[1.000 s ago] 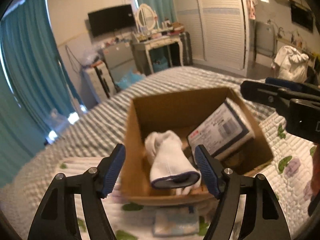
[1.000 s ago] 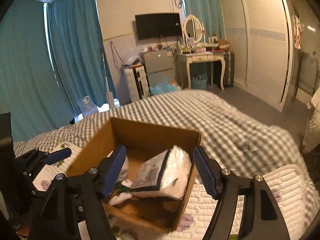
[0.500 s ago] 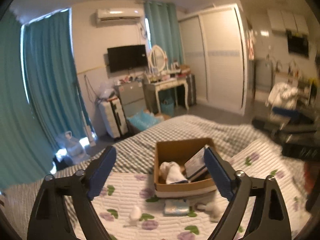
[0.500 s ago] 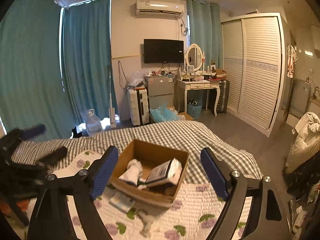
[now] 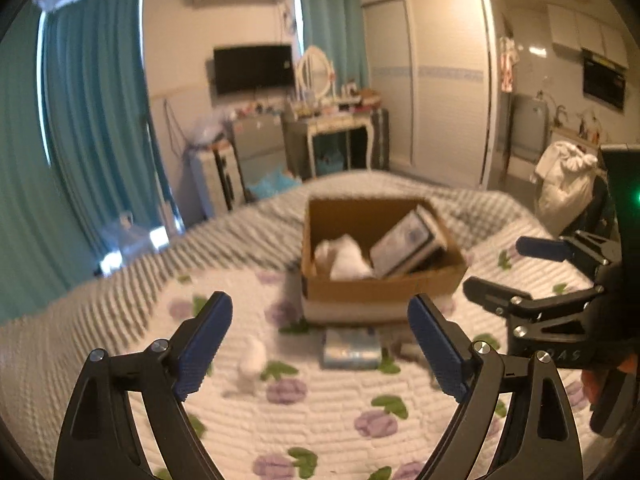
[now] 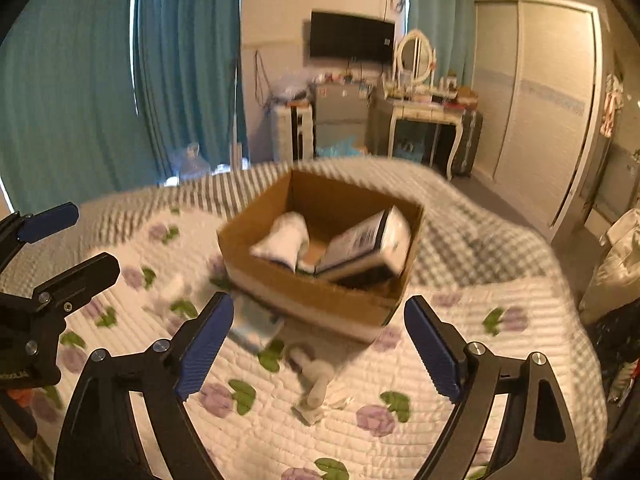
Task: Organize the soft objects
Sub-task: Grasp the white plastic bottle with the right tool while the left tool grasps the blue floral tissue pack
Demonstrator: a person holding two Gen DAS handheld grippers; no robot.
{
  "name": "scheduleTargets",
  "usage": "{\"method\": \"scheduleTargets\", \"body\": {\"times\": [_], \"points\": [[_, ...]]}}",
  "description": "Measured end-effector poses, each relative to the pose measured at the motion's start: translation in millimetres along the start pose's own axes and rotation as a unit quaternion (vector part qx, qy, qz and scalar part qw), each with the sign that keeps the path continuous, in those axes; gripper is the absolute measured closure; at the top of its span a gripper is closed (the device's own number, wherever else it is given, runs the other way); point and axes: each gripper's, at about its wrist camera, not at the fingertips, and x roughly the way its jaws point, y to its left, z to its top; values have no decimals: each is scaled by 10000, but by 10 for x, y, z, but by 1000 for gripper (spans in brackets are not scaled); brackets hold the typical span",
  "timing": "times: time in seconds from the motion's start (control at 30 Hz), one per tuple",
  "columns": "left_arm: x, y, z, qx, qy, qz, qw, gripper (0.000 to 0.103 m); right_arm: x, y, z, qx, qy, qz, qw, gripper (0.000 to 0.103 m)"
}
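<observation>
A cardboard box (image 5: 376, 288) (image 6: 304, 284) sits on the flowered quilt. In it lie a white sock (image 5: 348, 258) (image 6: 282, 238) and a wrapped pack (image 5: 406, 246) (image 6: 366, 240). A pale blue pack (image 5: 350, 346) (image 6: 254, 326) lies on the quilt at the box's near side. A small white soft item (image 5: 252, 360) lies left of it. Another white item (image 6: 316, 380) lies in front of the box. My left gripper (image 5: 320, 344) is open and empty above the quilt. My right gripper (image 6: 318, 344) is open and empty; it also shows in the left wrist view (image 5: 516, 268).
The quilt (image 5: 320, 420) covers the near part of a bed with a grey checked cover (image 6: 460, 216). Beyond the bed stand teal curtains (image 5: 92, 140), a dressing table (image 5: 332, 128), a wardrobe (image 5: 444, 80) and a white bundle (image 5: 566, 184).
Both grippers pulled back from over the box, then came lower and closer to the quilt in front of it. Both stayed open and empty.
</observation>
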Motion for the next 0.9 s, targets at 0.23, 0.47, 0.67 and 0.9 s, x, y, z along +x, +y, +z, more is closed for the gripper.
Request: {"method": "scheduleTargets", "body": {"times": [0.23,0.47,0.67,0.9], "points": [[791,122,-382,-536,779,-32,9955,12,949,-103,-508,146,980,143,9950,33],[1211,110,-627,-536,1221,-128,9910,12,1423,-121,-698,-14,1681,193,9856,68],[1252,-47,-724,-277,1463,-208,9886,12,1298,-162,-664,22,1430,190,9895,71],[1355,-218,-765,-60,1748,-246,9843,12,1076,-356,-545,351,1020,94,9941,71]]}}
